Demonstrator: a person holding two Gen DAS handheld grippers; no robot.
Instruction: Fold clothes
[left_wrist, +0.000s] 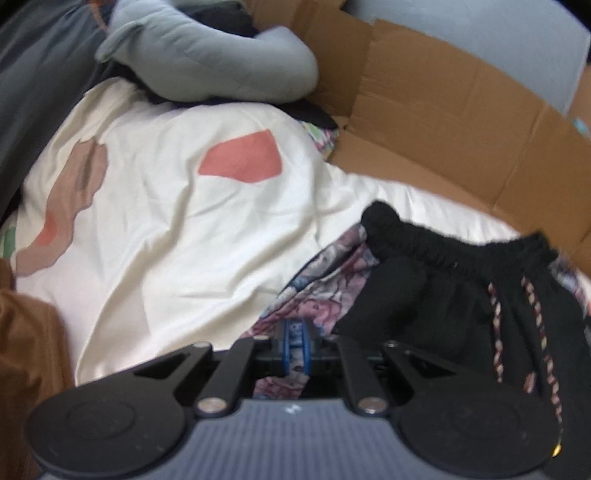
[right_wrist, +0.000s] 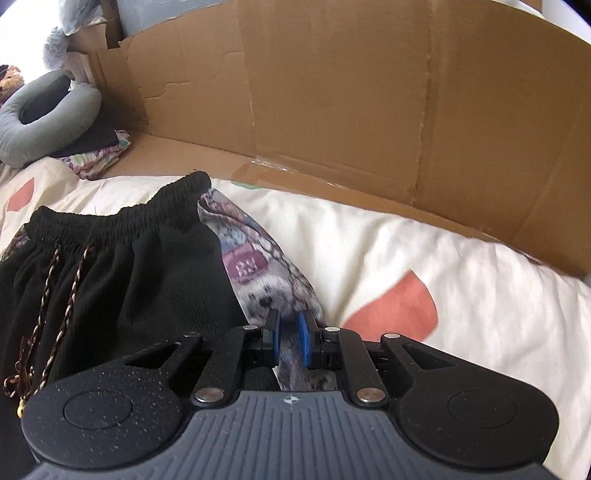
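— Both tongs are pinching the patterned purple-grey garment (right_wrist: 258, 258): right tongs (right_wrist: 290, 341) are clamping its edge, left tongs (left_wrist: 295, 345) are pressing nearly together on it.

— And it's lying on the cream bedsheet with coral patches (left_wrist: 177, 221), underneath black drawstring shorts (right_wrist: 122, 266), near the brown cardboard box (right_wrist: 351, 110).

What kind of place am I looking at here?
Probably a bedroom: clothes lie on a soft cream quilt, a grey neck pillow sits on more clothes, and flattened cardboard stands behind.
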